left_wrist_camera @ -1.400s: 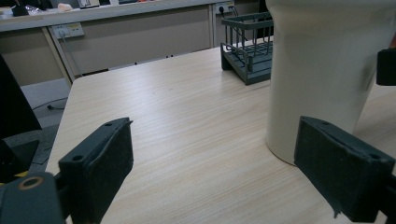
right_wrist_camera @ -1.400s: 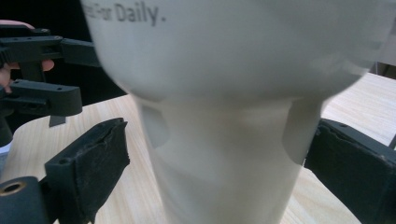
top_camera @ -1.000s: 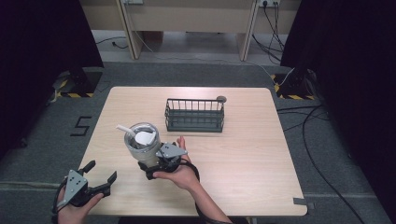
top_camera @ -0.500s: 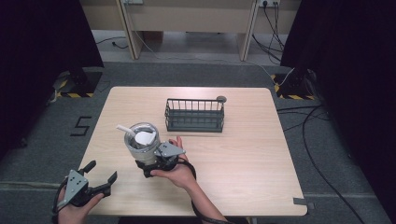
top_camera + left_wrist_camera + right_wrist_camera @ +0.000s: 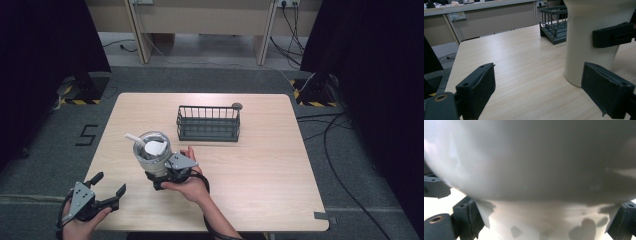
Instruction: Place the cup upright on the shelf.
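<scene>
The right gripper (image 5: 159, 176) has its two black jaws closed on the narrow lower part of a tall cream-white tumbler (image 5: 151, 152) with a clear lid and a white straw; in the right gripper view the jaws press the tumbler's base from both sides, and its wider upper body bulges close above them. In the left gripper view, one of those jaws shows flat against the tumbler's side, and the tumbler's base rests on the light wooden surface (image 5: 260, 170). The tumbler stands upright near the front left of that surface.

The left gripper (image 5: 107, 188) has its jaws wide apart with nothing between them, and is held at the front left corner of the surface, near the tumbler but not touching it.

Farther back, around the middle of the surface, stands a dark grey wire basket (image 5: 208, 122), well apart from the tumbler. A small dark round object (image 5: 237, 106) lies just behind the basket's right end.
</scene>
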Demonstrator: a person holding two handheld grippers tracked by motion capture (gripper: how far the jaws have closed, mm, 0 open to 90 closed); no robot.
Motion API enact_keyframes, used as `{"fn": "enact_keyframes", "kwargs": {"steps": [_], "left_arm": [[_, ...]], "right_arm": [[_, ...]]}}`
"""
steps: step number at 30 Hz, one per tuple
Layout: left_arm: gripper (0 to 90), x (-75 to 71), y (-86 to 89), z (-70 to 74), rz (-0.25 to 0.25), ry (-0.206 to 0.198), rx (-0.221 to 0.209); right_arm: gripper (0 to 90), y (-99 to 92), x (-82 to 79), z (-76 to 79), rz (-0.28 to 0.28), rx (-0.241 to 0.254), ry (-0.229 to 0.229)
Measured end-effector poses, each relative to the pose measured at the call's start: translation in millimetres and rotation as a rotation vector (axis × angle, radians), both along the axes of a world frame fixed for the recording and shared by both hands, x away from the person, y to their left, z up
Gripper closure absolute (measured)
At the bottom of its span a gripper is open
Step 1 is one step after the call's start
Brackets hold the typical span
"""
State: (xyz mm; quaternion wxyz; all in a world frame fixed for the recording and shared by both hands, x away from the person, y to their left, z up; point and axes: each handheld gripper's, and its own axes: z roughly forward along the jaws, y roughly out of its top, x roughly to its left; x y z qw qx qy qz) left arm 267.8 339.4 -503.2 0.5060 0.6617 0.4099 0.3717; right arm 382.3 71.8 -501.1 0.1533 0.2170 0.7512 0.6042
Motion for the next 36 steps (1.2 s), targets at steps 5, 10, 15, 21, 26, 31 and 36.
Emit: {"fn": "enact_keyframes", "kwargs": {"steps": [5, 10, 15, 21, 26, 31, 36], "left_arm": [[11.6, 0.3, -0.3, -0.2, 0.001, 0.000, -0.001], [11.7, 0.4, -1.1, -0.2, -0.001, 0.001, -0.003], [11.7, 0.1, -1.4, 0.3, -0.001, -0.002, 0.001], [11.8, -0.1, -1.0, 0.6, 0.000, -0.004, -0.001], [11.9, -0.4, -1.2, 1.1, -0.001, -0.006, -0.003], [11.9, -0.4, -1.2, 1.5, 0.000, -0.008, -0.002], [12.0, -0.3, -1.3, 1.4, 0.001, -0.008, -0.003]], "right_arm": [[9.7, -4.0, 1.1, 3.5, -0.032, -0.002, -0.006], [9.8, -11.0, 3.4, 11.2, -0.058, 0.001, -0.011], [9.8, -16.2, 4.9, 17.7, -0.074, 0.001, -0.012], [9.8, -20.3, 7.0, 24.5, -0.092, -0.006, -0.021], [9.9, -23.1, 8.4, 28.7, -0.103, -0.004, -0.024], [9.9, -28.0, 10.8, 34.0, -0.118, -0.003, -0.028], [9.9, -32.0, 13.6, 38.4, -0.133, 0.000, -0.028]]}}
